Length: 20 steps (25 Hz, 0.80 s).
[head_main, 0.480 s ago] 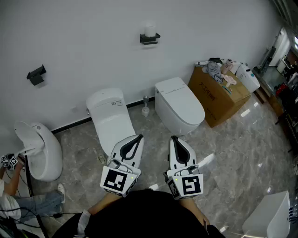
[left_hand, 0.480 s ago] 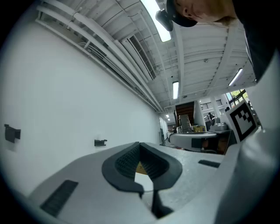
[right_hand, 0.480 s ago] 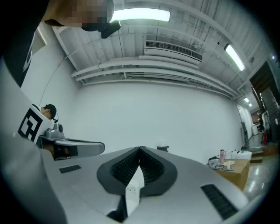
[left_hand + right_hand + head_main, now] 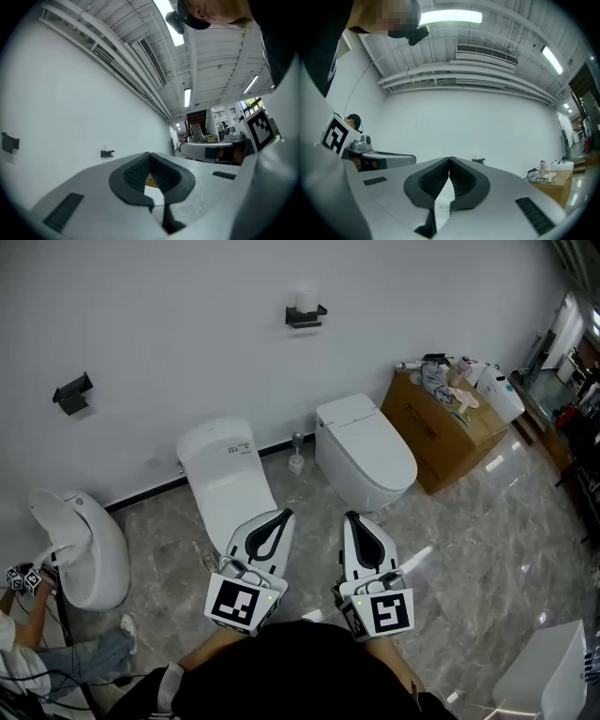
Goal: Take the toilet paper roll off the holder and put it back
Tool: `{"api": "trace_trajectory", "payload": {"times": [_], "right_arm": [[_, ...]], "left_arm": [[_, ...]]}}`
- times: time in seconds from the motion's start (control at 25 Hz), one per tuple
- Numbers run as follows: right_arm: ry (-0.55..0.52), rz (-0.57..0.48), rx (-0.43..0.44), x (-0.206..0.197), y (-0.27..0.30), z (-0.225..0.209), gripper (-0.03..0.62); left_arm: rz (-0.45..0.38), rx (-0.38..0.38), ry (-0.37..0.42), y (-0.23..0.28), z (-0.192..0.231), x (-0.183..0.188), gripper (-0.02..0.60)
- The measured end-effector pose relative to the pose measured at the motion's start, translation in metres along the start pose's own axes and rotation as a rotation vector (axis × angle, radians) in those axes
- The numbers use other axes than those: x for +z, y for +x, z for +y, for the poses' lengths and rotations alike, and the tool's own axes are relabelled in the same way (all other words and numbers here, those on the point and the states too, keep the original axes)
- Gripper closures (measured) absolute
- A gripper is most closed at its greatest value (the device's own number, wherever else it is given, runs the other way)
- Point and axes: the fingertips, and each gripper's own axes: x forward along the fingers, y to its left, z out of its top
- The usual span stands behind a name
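The left gripper (image 4: 283, 516) and right gripper (image 4: 350, 517) both have their jaws pressed together with nothing between them. They are held side by side over the grey floor (image 4: 469, 549), facing the gap between the left toilet (image 4: 225, 479) and the right toilet (image 4: 366, 456). The toilet paper roll (image 4: 304, 301) sits on its black holder (image 4: 307, 319) on the white wall (image 4: 169, 324), well apart from both grippers.

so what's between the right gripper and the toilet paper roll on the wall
In the head view, a white toilet with its lid down stands between the right gripper and the toilet paper roll; above it, only bare wall to the holder.
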Motion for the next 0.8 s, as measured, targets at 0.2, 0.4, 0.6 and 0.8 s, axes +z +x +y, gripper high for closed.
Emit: {"api": "trace_trajectory", "payload": {"times": [0.2, 0.4, 0.6, 0.8], "right_arm": [[0.005, -0.05, -0.041, 0.004, 0.013, 0.006, 0.571], [0.028, -0.051, -0.067, -0.001, 0.024, 0.009, 0.571], [0.057, -0.034, -0.067, -0.012, 0.035, 0.002, 0.571], [0.073, -0.016, -0.062, -0.022, 0.055, -0.02, 0.571]], "left_arm": [[-0.041, -0.042, 0.033, 0.002, 0.015, 0.004, 0.575], [0.006, -0.059, 0.002, 0.005, 0.027, -0.008, 0.575], [0.014, -0.061, 0.0, 0.016, 0.035, -0.016, 0.575], [-0.016, -0.054, 0.002, 0.043, 0.046, -0.017, 0.575]]}}
